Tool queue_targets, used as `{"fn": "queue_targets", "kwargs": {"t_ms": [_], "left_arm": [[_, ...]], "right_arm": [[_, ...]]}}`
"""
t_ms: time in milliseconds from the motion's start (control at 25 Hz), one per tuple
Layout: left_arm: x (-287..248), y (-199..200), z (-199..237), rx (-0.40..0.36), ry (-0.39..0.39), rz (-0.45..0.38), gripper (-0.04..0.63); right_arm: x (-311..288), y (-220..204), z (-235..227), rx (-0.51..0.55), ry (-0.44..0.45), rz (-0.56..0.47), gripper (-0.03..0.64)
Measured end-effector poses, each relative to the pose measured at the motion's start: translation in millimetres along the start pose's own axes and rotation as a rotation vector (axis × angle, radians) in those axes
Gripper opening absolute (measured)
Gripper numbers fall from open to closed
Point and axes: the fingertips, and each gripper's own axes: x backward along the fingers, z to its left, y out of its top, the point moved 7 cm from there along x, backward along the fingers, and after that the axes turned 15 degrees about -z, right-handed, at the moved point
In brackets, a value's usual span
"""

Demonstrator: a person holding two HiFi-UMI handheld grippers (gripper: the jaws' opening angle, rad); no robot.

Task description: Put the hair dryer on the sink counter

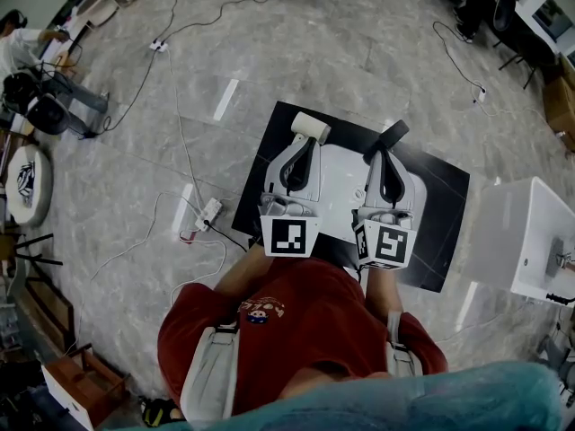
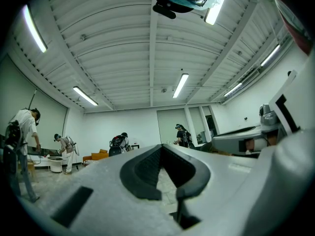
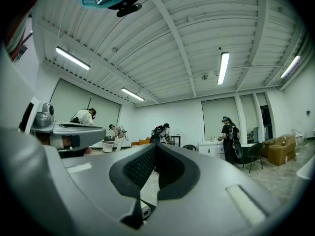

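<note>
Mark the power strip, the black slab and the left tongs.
power strip (image 1: 208, 212): head view, on its white body.
black slab (image 1: 442, 218): head view, on its bare right part.
left tongs (image 1: 305, 142): head view, between the tips.

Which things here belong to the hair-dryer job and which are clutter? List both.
Job: hair dryer, likely the white cylinder; black sink counter; left claw and right claw, both shut, empty.
Clutter: power strip; floor cables; wooden crate.

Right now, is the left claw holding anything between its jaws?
No, the grey plastic left claw is shut in the left gripper view, its black-lined jaws meeting at the tips with nothing between them.
</note>
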Motion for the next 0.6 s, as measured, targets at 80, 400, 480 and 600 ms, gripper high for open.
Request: {"fn": "queue_targets", "kwargs": {"t_ms": [80,400,480,600], "left_arm": [[-0.6,0.1,-0.1,-0.006,-0.001,0.000,0.002],[-2.1,-1.3,0.5,-0.004,0.008,0.003,0.002],[-2.0,-2.3,0.1,-0.008,0.007,0.003,0.002],[-1.5,-5.3,-0.3,0.001,0.011,0.005,0.002]], "right_arm": [[0.2,-0.2,-0.8,0.001,-0.011,-0.011,0.002],[-2.0,-3.1,-1.1,-0.005,-0.007,0.006,0.002],[-1.7,-4.2,-0.9,-0.005,-0.005,0.009,0.002],[-1.9,-6.4,-0.3,-0.002,-0.002,0.012,0.002]]}}
